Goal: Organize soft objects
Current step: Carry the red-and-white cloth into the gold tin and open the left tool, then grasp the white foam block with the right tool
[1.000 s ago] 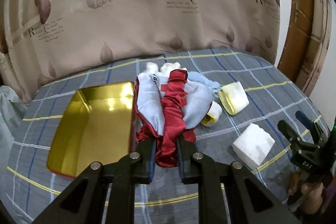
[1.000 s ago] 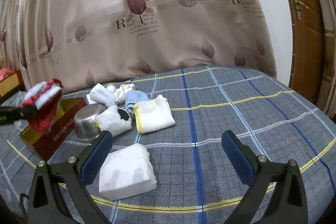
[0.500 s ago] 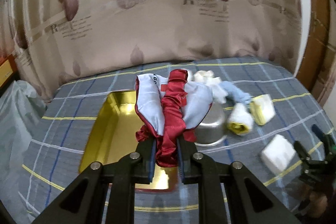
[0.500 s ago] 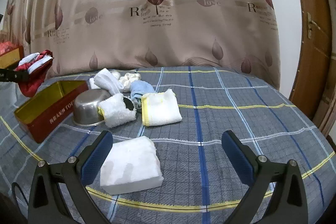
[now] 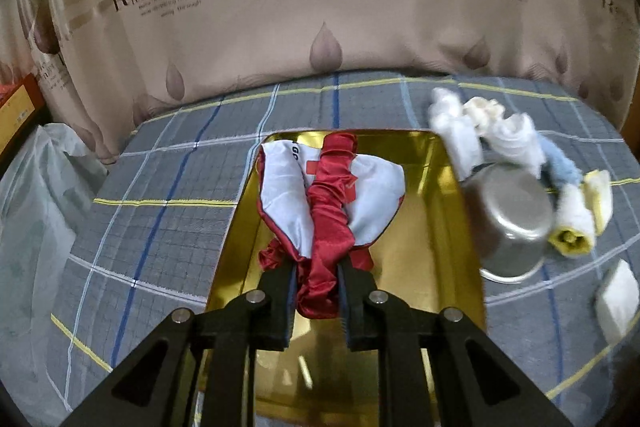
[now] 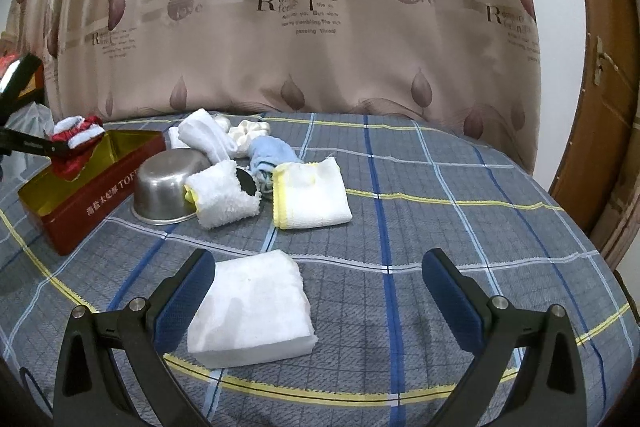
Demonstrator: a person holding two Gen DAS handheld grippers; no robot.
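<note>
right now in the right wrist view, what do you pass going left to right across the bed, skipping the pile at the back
red and white cloth in the left gripper → red tin with gold inside → steel bowl → rolled white towel → folded yellow-edged towel

We see open plaid bedcover (image 6: 460, 227) across the right side. On the left, a tin (image 6: 92, 195), a steel bowl (image 6: 168, 187) and bunched cloths (image 6: 224, 143) crowd together. A folded white cloth (image 6: 248, 307) lies nearest.
</note>
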